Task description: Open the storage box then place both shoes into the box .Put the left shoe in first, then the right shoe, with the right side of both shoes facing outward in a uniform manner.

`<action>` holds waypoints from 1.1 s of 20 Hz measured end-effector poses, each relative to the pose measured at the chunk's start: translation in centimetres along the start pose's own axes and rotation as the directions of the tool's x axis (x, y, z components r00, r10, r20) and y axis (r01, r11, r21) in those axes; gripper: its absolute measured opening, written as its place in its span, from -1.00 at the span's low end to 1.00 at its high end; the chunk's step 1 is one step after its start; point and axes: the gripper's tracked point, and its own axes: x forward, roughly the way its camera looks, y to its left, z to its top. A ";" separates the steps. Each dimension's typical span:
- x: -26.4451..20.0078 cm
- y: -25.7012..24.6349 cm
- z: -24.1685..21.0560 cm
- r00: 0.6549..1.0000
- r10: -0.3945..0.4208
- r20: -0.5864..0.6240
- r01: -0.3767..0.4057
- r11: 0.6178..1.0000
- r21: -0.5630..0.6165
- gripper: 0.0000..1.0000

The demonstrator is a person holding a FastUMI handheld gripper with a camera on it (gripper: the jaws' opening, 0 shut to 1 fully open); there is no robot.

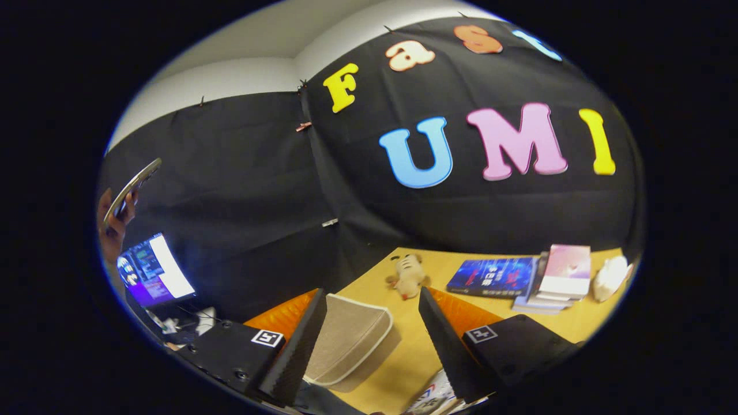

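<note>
My gripper (372,294) is open, its two fingers spread wide and held above the wooden table (412,351). Between the fingers, closer to the left one, lies a beige fabric panel with a white edge (351,340); it looks like the top of the storage box. Neither finger presses on it. Whether the left finger touches its side I cannot tell. The view is tilted, so the table slopes down to the right.
Just beyond the fingers sits a small plush toy (407,276). Further right lie a blue book (493,276), a stack of books (562,276) and a white object (610,278). At the left, a laptop screen (155,268) glows and a hand (118,216) holds a phone. Printed paper (432,397) lies near the right finger.
</note>
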 end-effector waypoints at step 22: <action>7.7 0.2 -19.3 0.802 0.575 -0.165 -0.214 0.533 0.819 0.96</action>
